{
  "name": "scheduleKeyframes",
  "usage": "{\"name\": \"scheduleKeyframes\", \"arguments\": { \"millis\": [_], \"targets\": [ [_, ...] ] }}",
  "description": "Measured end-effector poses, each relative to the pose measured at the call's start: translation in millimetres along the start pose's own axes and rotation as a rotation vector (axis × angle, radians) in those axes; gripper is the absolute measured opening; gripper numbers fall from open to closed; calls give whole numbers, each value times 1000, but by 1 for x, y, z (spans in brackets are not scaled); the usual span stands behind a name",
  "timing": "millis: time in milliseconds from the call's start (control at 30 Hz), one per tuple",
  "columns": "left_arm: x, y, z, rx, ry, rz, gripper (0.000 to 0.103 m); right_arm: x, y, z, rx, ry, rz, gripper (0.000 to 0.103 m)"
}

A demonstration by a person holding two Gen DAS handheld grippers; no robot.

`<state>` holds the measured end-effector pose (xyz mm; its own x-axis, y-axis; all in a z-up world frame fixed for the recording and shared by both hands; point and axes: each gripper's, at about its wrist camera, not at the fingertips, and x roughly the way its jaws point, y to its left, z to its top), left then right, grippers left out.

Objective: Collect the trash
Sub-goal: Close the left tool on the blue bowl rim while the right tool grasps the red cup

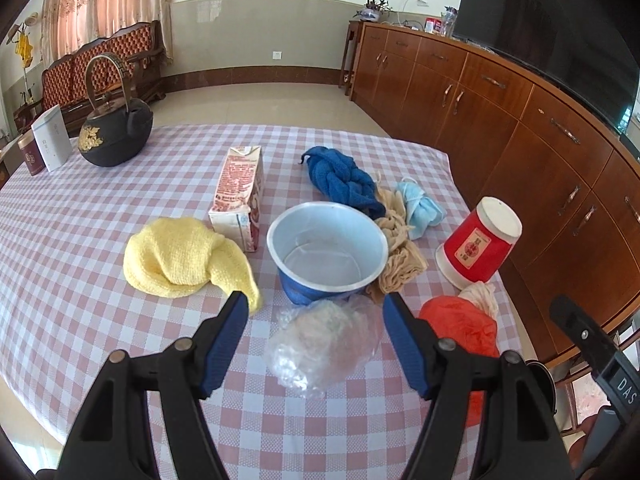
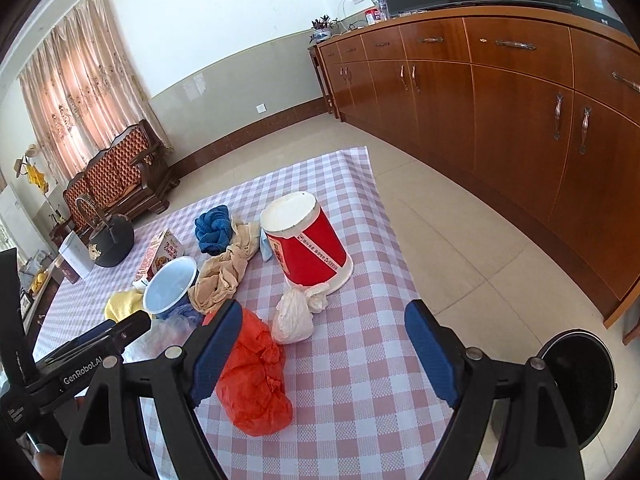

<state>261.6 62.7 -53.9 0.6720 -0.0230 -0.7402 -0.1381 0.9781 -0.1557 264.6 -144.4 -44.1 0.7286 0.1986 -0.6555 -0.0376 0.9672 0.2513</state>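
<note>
Black iron teapot on the checked tablecloth; wooden sideboard beyond; curtains behind.

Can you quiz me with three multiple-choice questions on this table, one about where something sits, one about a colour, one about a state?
1. Where is the crumpled clear plastic bag?
A. between the left gripper's open fingers
B. inside the bowl
C. beside the kettle

2. What colour is the knit cloth by the milk carton?
A. green
B. yellow
C. black

3. How does the red paper cup stand?
A. upright, mouth up
B. crushed flat
C. upside down, tilted

Answers: 1 A, the bag lies on the tablecloth between the blue pads. 2 B, pale yellow wool. 3 C, its white base faces up, leaning.
</note>
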Motion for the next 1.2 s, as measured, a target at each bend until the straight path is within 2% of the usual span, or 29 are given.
{"name": "scheduleKeyframes", "arguments": {
  "millis": [333,700,900,1000,1167,1200],
  "targets": [
    [23,8,18,-34,4,12,71,29,11,17,-13,-1,-4,85],
    [50,20,20,-88,49,-28,71,67,13,34,-37,19,-39,85],
    [61,24,19,-99,70,-39,65,88,15,38,-50,40,-48,85],
    [65,26,19,-109,74,-50,57,99,15,37,-45,56,-51,85],
    [73,29,18,-119,91,-65,21,110,16,38,-45,64,-40,85],
    [74,29,18,-122,93,-66,19,111,16,38,-45,59,-36,85]
  ]
}}
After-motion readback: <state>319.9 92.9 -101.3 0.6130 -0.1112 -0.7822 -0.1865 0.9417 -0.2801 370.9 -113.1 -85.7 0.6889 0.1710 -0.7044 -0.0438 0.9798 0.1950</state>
